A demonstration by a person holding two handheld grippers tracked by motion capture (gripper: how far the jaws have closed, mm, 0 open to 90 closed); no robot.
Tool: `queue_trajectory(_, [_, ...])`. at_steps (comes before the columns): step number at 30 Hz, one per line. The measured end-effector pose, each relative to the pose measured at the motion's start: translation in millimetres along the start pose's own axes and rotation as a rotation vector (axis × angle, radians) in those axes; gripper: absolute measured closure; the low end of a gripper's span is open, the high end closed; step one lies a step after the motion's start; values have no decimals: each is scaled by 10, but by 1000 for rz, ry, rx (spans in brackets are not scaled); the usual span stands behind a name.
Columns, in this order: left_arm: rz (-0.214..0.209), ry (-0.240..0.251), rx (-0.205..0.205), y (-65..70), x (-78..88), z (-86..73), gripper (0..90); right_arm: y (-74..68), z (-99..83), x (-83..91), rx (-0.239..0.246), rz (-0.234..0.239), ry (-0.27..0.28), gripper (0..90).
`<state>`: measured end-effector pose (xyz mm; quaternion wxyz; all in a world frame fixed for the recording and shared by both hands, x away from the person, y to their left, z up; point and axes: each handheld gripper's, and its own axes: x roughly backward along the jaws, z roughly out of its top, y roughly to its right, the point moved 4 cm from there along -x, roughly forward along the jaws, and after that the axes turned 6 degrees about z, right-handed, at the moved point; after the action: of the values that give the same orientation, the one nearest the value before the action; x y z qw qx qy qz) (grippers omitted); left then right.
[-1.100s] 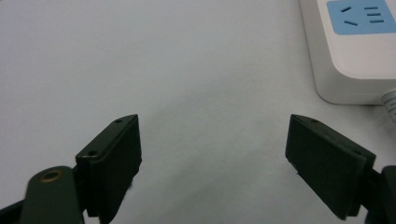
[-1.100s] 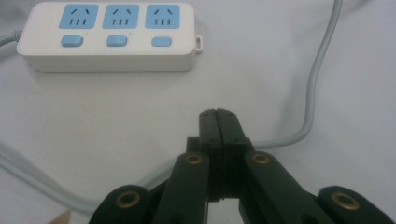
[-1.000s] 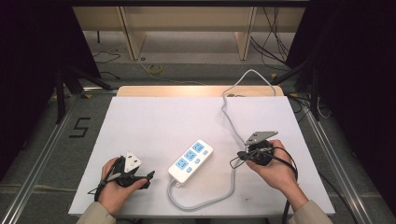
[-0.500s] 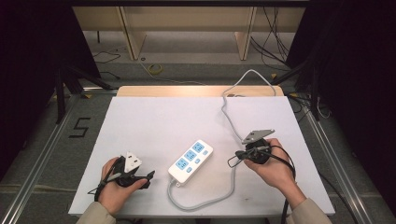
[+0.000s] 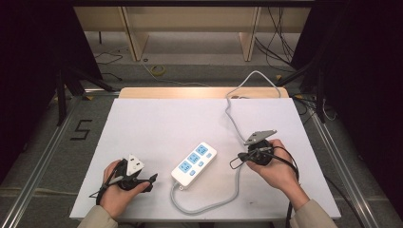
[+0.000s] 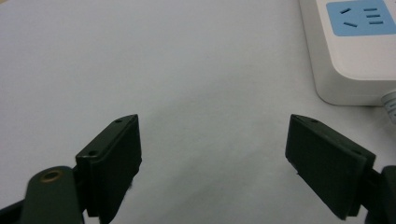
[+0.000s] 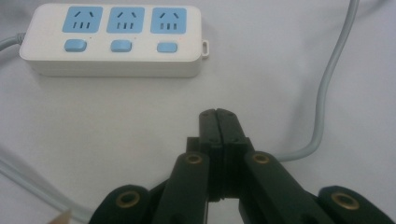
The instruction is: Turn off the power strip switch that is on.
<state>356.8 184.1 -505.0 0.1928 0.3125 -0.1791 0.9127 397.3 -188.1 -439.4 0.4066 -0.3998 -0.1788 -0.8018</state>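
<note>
Your left claw [image 5: 151, 179] sat wide apart, nothing between its black jaws but bare table [image 5: 157, 123]. Your right claw [image 5: 241, 156] was pinched fully together, pad against pad, holding nothing.

The power strip [image 5: 194, 162] lay flat between the two claws, apart from both. In the left gripper view its near end [image 6: 348, 49] sat ahead and to the right of the open jaws, where the grey cable [image 6: 388, 100] leaves it. In the right gripper view the power strip [image 7: 112, 39] lay straight ahead, long side toward you, three blue sockets and three buttons facing up, with bare table in front of the closed tips [image 7: 218, 115].

Several things could have gone wrong from there, as I judge it. The right claw could only push while it was closed; a nudge would have slid the light strip across the smooth table. The cable [image 7: 327, 79] curved just to the right of that claw, so a sideways sweep could have snagged it and dragged the strip round. The left claw, coming in from the cable end, could have caught the cable rather than the body.
</note>
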Motion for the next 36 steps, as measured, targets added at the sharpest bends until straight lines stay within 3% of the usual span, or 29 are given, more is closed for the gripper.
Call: queue_trajectory(36, [-4,-1,-2,6,-6,0,180,-24,140,-91,17,20,-19,900])
